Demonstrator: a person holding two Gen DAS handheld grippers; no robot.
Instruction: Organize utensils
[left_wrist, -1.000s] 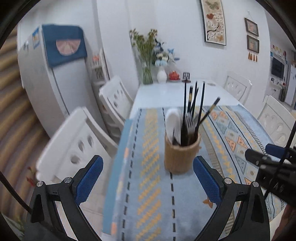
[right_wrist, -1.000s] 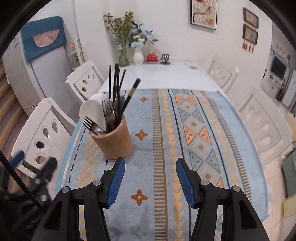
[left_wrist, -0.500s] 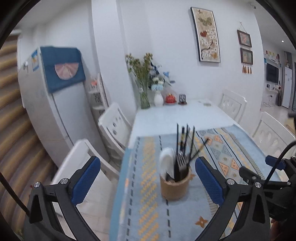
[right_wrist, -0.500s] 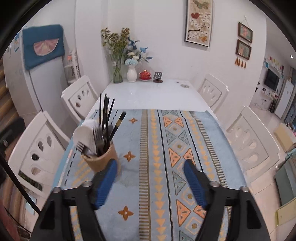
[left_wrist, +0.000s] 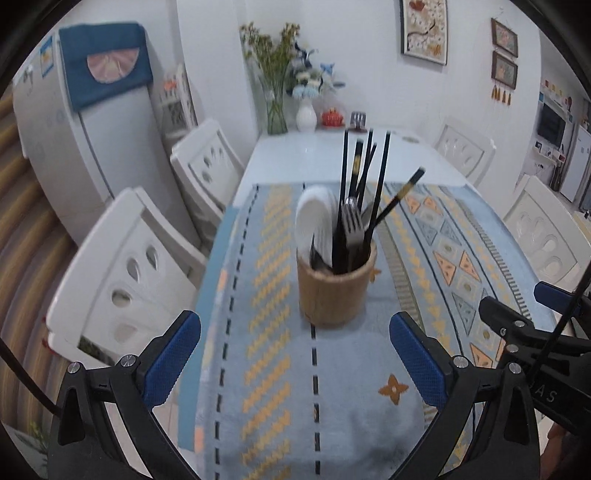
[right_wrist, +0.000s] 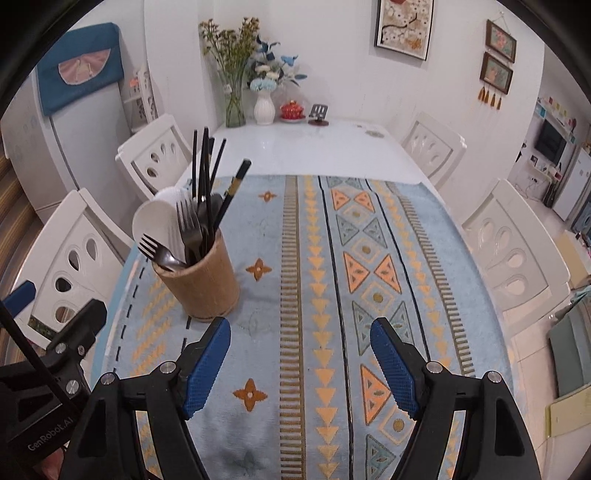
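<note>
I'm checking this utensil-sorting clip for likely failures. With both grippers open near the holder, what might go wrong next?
1. The wooden holder is packed with chopsticks, forks and a white spoon; pulling one may drag out others.
2. It stands free on the patterned cloth, so a sideways tug may tip it.
3. The left gripper and right gripper sit close together and might collide.

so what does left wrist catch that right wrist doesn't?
Left wrist only: the open left hand-held gripper head-on, the utensil holder centred just beyond it.

Right wrist only: the open right hand-held gripper over bare patterned cloth, plus a fork leaning out over the holder's rim.

Both: holder with black chopsticks and white spoon, flower vases, white chairs.
</note>
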